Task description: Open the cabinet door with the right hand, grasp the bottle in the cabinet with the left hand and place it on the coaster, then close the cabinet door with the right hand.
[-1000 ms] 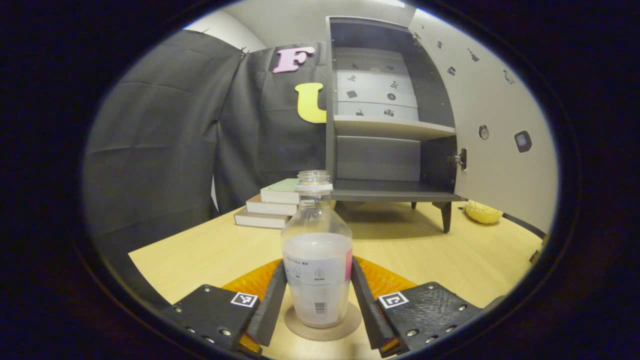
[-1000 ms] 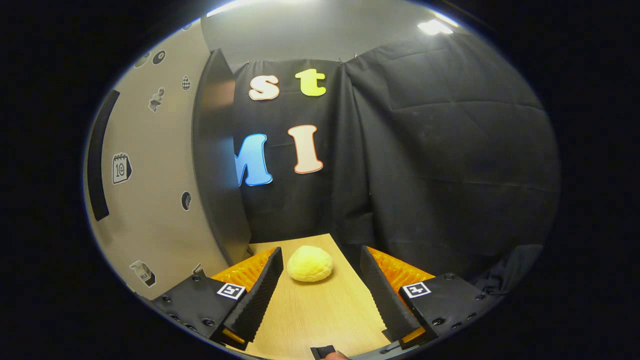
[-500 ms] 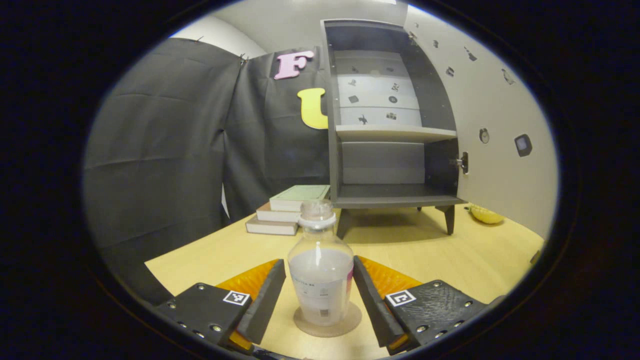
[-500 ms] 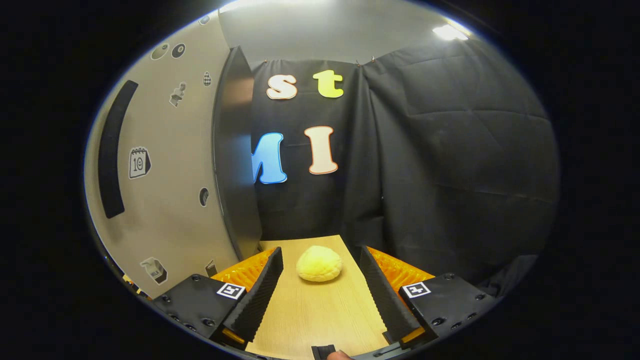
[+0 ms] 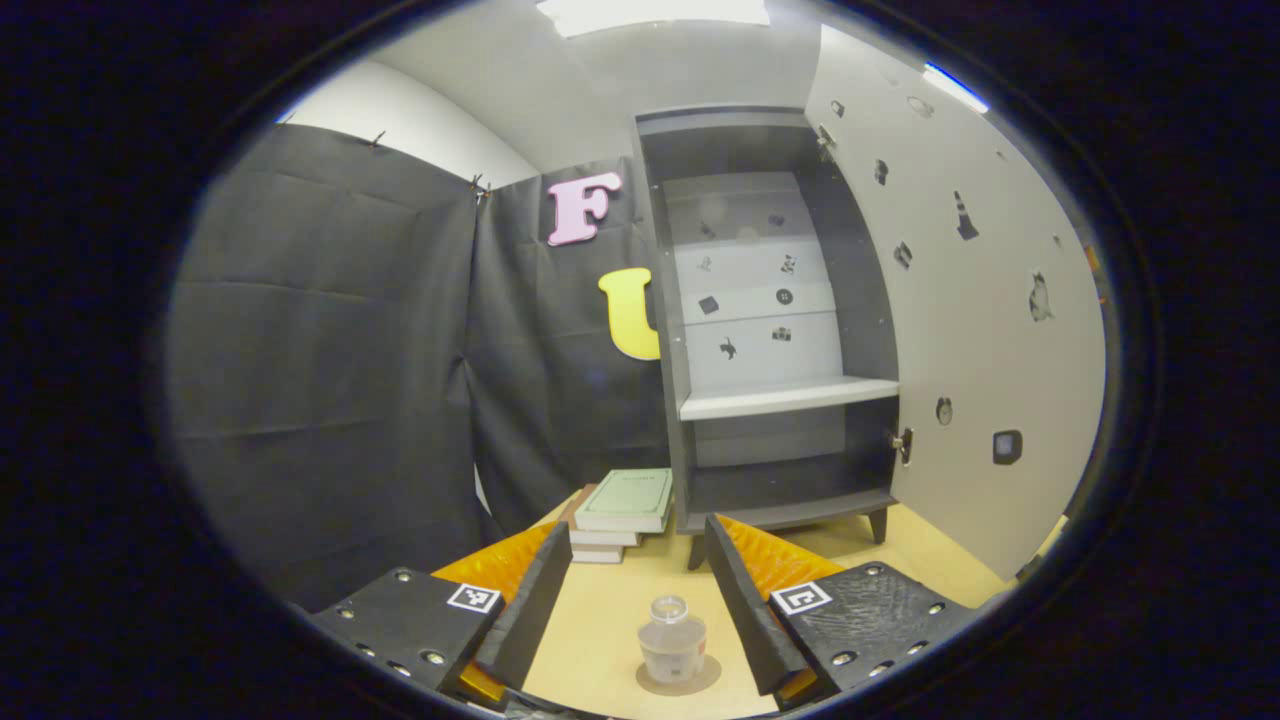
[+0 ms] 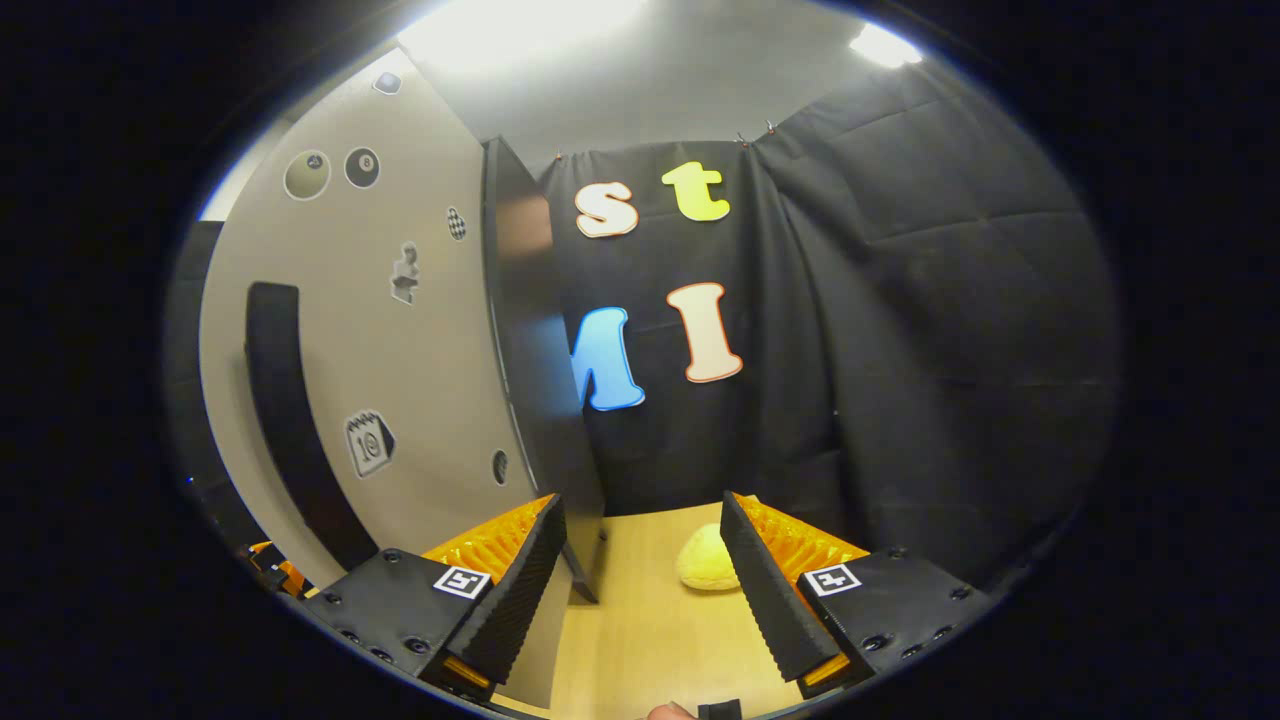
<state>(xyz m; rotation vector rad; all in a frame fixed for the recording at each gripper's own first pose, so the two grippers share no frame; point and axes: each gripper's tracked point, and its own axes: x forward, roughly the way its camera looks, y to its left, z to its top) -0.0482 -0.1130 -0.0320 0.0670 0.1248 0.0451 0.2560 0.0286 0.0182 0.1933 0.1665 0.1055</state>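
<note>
In the left gripper view a clear bottle (image 5: 672, 650) with whitish liquid stands upright on a round brown coaster (image 5: 680, 679) on the wooden table. My left gripper (image 5: 635, 590) is open, raised above and behind the bottle, touching nothing. The dark cabinet (image 5: 770, 330) stands behind with bare shelves and its pale door (image 5: 960, 330) swung wide to the right. In the right gripper view my right gripper (image 6: 640, 570) is open and holds nothing. That door (image 6: 380, 340), with a long dark handle (image 6: 290, 420), is close on the left, its edge just ahead of the left finger.
A stack of books (image 5: 622, 512) lies on the table left of the cabinet. A yellow rounded object (image 6: 708, 568) rests on the table (image 6: 650, 640) ahead of the right gripper. Black cloth walls close in the booth on all sides.
My left gripper has pulled back and up from the bottle, which stays on the coaster. The right gripper has shifted left toward the open door, whose edge now sits just ahead of its fingers.
</note>
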